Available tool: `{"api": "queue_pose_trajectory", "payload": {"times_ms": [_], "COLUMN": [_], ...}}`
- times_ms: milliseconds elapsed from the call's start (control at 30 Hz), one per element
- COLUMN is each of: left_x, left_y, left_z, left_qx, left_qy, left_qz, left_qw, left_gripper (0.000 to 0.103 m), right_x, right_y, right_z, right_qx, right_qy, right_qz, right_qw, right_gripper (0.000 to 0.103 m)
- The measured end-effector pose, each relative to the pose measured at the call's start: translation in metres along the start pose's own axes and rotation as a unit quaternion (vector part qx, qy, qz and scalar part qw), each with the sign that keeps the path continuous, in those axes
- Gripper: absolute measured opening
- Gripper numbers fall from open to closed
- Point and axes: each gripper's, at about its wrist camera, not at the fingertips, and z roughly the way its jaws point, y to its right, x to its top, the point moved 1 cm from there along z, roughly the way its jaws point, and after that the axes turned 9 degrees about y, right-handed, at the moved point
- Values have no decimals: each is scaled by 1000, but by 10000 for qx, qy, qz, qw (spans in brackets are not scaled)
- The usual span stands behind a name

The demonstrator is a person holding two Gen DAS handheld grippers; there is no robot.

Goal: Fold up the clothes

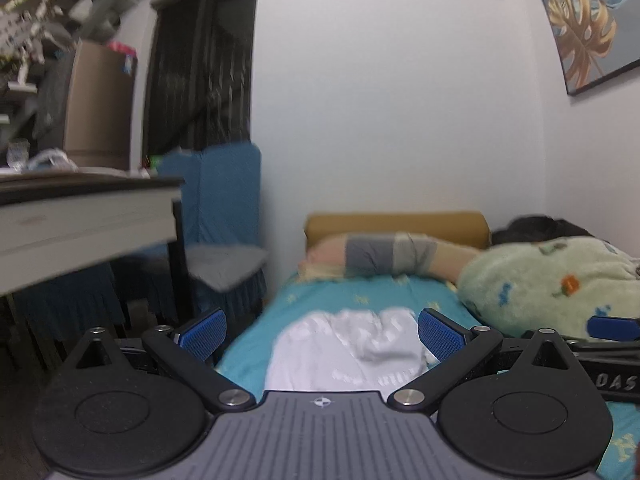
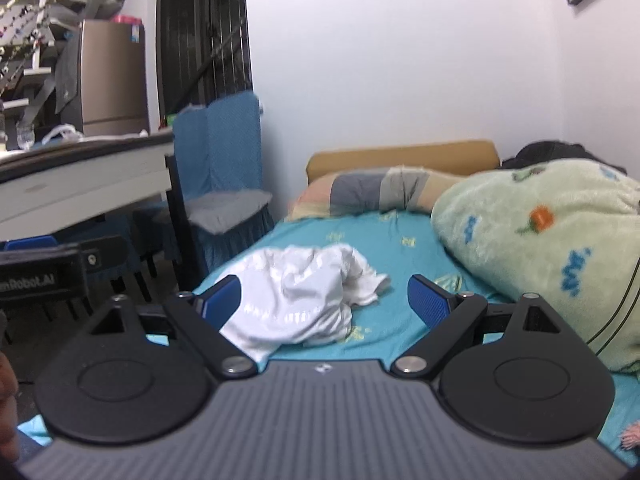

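Note:
A crumpled white garment (image 1: 352,348) lies in a heap on the teal bedsheet (image 1: 360,292). My left gripper (image 1: 322,336) is open and empty, just short of the heap, which shows between its blue pads. In the right wrist view the same garment (image 2: 304,296) lies ahead and slightly left on the bedsheet (image 2: 400,240). My right gripper (image 2: 324,300) is open and empty, close above the bed, its left pad beside the heap. The right gripper's side shows at the right edge of the left wrist view (image 1: 608,344), and the left gripper's side shows at the left edge of the right wrist view (image 2: 44,268).
A pale green patterned blanket (image 2: 552,248) is bundled on the bed's right side. A patchwork pillow (image 2: 380,192) lies against the tan headboard (image 2: 404,156). Left of the bed stand a blue-covered chair (image 2: 224,176) and a white table (image 2: 80,184). White walls close off the back and right.

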Motion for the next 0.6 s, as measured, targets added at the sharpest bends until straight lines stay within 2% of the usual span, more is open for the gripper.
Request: {"api": "queue_pose_trajectory", "payload": {"times_ms": [100,267,333,400,500,600], "left_x": [-1,-5,-8,-11,-24,-50], "left_y": [2,6,4,-4,-21,-39], "left_z": [-2,8,23,48,93,134], "left_qx": [-54,-293,-341,-436,-491,-472], "left_qy": [11,-346,-596,-1037,-1855,-2626], "left_qz": [1,199,173,-41,-699,-1326], "left_qw": [10000,9988,9975,9936,9789,9546], "left_gripper": [103,103,103,103,103,103], "right_x": [2,1,3,7,9,-3], "right_y": [2,13,17,15,21,33], "right_z": [0,3,13,31,75,126], "right_qx": [-15,24,76,195,489,472], "right_qy": [48,-33,-134,-345,-826,-1189], "right_qz": [130,678,810,757,1134,1556], "right_qw": [9999,9977,9966,9963,9889,9795], "right_gripper": [92,91,92,92,92,91]}}
